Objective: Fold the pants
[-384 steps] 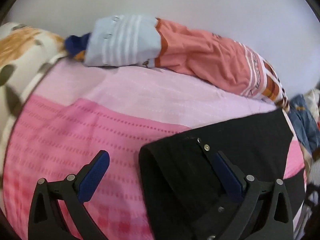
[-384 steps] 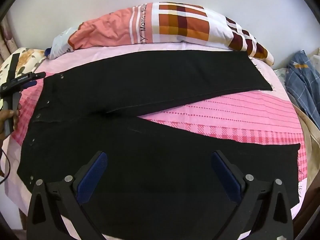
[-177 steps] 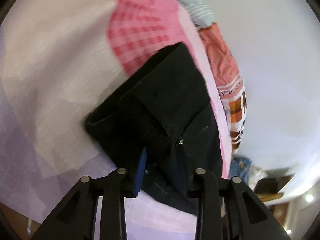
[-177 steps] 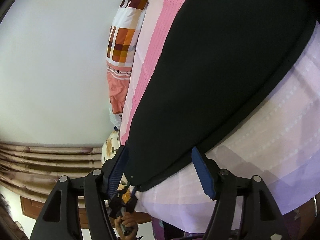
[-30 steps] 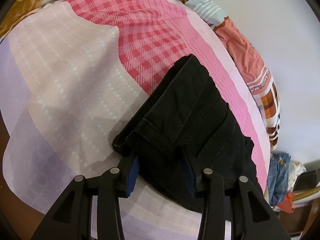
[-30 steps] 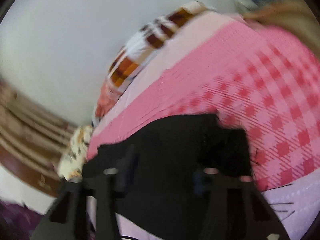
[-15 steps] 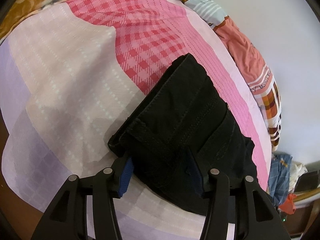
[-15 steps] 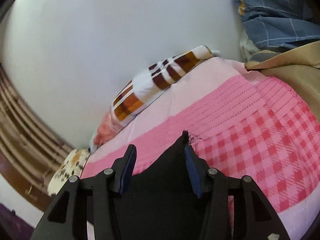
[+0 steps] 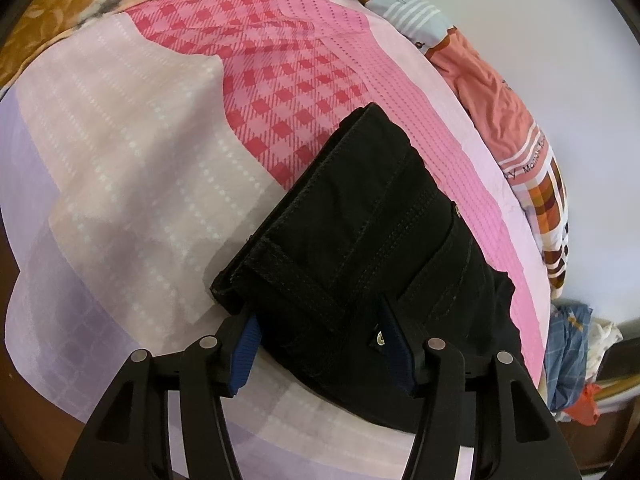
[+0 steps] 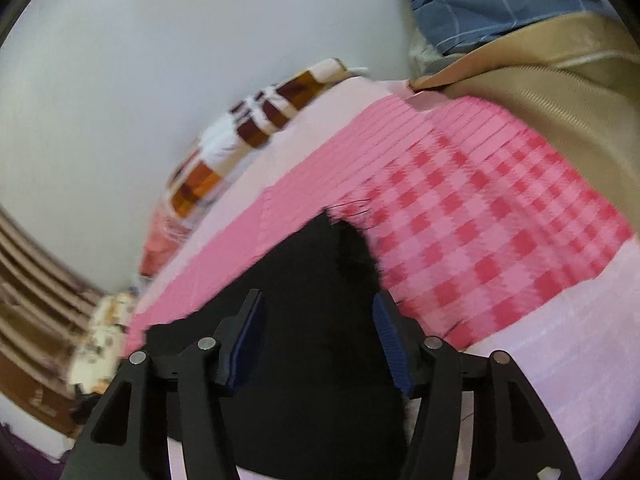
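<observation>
Both grippers, left (image 9: 320,340) and right (image 10: 318,340), are opening, letting go of the folded pants (image 9: 360,240) on the bed (image 9: 120,160).

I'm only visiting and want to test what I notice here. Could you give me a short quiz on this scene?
1. True or false: the black pants lie spread out flat, both legs apart.
2. What pattern has the sheet beside the pants? A) red-pink check B) green stripes C) plain white
3. Fill in: the left gripper has the pants' folded ____ between its blue pads.

Key: 1 false, they are a folded bundle. 2 A. 3 edge; both the left and the right gripper have their jaws opening.
</observation>
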